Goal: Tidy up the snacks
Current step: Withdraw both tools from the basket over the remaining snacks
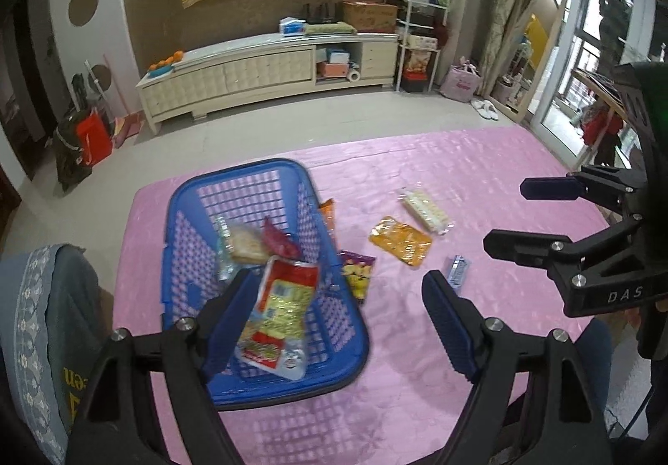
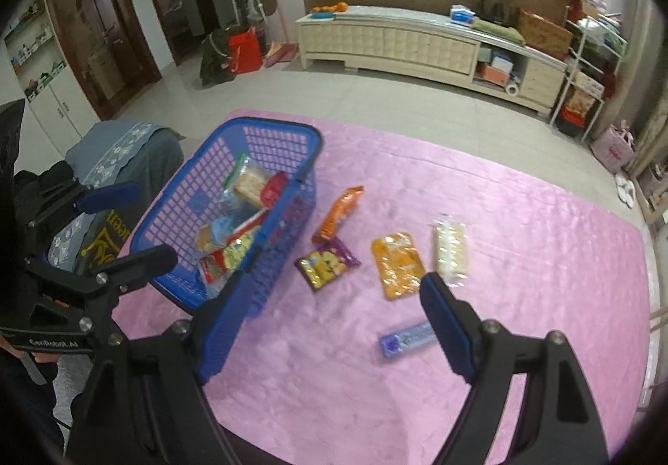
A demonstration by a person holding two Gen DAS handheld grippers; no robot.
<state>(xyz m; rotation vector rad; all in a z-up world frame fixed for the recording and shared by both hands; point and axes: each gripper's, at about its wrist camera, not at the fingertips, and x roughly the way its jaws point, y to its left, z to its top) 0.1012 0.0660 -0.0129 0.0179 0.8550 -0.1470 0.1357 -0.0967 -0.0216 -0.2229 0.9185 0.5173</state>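
Note:
A blue plastic basket [image 1: 342, 323] [image 2: 292, 135] stands on the pink tablecloth and holds several snack packets. My left gripper [image 1: 338, 298] is open above the basket's near right side; a red and yellow packet [image 1: 279, 310] lies in the basket just past its left finger, free of the jaws. My right gripper [image 2: 330, 298] is open and empty above the cloth, right of the basket. Loose on the cloth are an orange packet [image 2: 340, 210], a purple and yellow packet [image 2: 325, 262], an orange pouch [image 2: 396, 264], a pale wafer pack [image 2: 451, 248] and a blue gum pack [image 2: 405, 339].
A chair with a grey-blue cover [image 2: 121, 156] stands left of the table. The pink tablecloth [image 2: 522, 256] reaches the table's right edge. A long cream cabinet [image 2: 417, 43] and shelves stand across the floor behind.

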